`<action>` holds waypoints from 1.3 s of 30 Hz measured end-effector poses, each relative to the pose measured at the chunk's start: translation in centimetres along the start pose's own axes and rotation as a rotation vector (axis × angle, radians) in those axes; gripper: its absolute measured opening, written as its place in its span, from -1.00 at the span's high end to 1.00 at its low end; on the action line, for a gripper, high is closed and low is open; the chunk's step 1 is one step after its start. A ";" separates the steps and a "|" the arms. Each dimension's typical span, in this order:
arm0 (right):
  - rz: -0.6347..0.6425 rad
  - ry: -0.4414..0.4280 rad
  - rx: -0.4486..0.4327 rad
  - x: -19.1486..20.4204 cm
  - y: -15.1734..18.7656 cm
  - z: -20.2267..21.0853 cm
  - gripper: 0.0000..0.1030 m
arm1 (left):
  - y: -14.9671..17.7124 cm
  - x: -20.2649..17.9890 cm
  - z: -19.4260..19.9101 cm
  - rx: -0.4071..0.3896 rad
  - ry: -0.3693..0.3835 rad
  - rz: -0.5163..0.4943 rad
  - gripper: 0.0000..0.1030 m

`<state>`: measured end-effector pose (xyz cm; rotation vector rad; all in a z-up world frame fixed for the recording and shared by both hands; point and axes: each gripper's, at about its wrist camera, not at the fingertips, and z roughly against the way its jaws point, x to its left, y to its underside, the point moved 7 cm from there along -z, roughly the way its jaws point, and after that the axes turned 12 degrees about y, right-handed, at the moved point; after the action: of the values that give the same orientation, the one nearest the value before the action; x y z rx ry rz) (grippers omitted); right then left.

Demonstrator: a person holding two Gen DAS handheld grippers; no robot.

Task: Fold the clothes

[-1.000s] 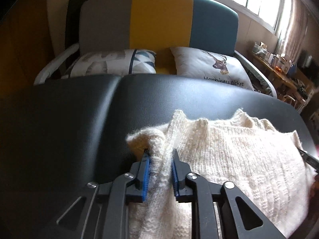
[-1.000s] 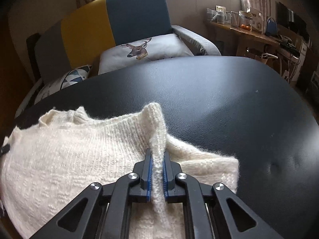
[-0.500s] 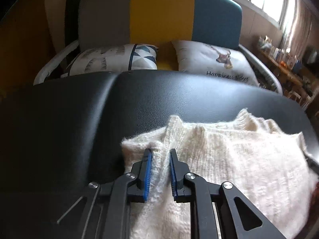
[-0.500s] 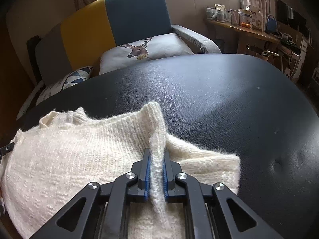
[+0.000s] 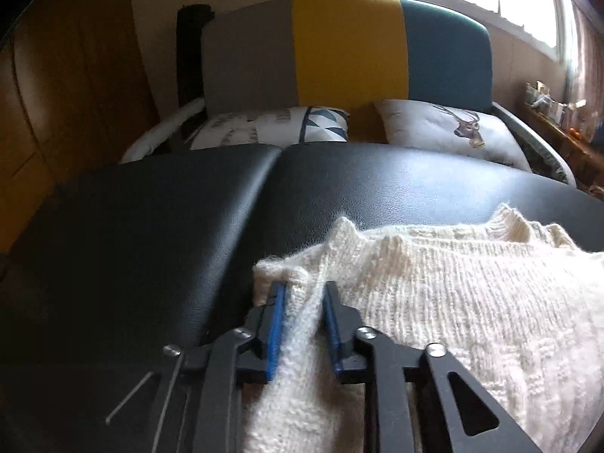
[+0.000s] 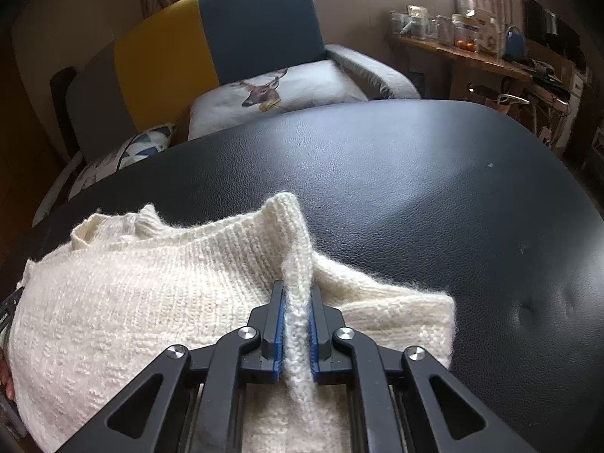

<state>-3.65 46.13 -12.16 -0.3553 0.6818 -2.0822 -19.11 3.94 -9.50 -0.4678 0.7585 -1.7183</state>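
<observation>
Both ends of the cream sweater (image 6: 158,302) on the black worktop (image 6: 434,196) are pinched: my right gripper (image 6: 296,294) clamps a ridge tightly, but my left gripper (image 5: 302,294) holds loosely, so its fold could slip out.

Sweater on the padded table, a gripper at each near corner, sofa behind.

The sweater (image 5: 472,302) lies on the padded table (image 5: 151,245), toward its near edge; the left gripper (image 5: 302,302) sits at the sweater's left end with a ridge of knit between its fingers, and the right gripper (image 6: 296,309) sits at the right end (likewise with a ridge between its fingers); bare table stretches beyond the sweater to the far edge; behind the table stands a sofa (image 5: 347,49), with two cushions on its seat, the patterned cushion (image 5: 275,128) left of the deer cushion (image 5: 449,132); a cluttered shelf (image 6: 464,49) runs along the wall to the sofa's right.
</observation>
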 end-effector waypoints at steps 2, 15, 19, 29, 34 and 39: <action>-0.001 -0.015 0.030 -0.2 -0.6 0.4 0.69 | 0.2 0.7 -0.1 0.000 0.024 0.052 0.35; 0.241 -0.168 -0.001 13.8 -0.2 6.4 0.41 | 1.2 3.7 -0.4 -0.002 0.101 0.294 -0.61; 0.249 -0.263 0.088 18.2 1.0 6.1 0.41 | 1.1 3.6 -0.3 -0.003 0.091 0.292 -0.62; 0.427 -0.137 0.101 22.4 2.1 5.0 0.91 | 1.0 4.2 0.0 -0.016 0.089 0.299 -0.62; 0.356 -0.174 0.046 22.1 0.2 5.6 0.94 | 1.1 4.3 0.0 -0.015 0.093 0.302 -0.62; 0.320 -0.159 0.012 22.9 -0.6 4.7 1.00 | 1.0 4.3 -0.3 -0.012 0.102 0.309 -0.62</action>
<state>-14.65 25.92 -8.07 -0.3743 0.5891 -1.7341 -19.82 -0.28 -10.72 -0.2567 0.8665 -1.4571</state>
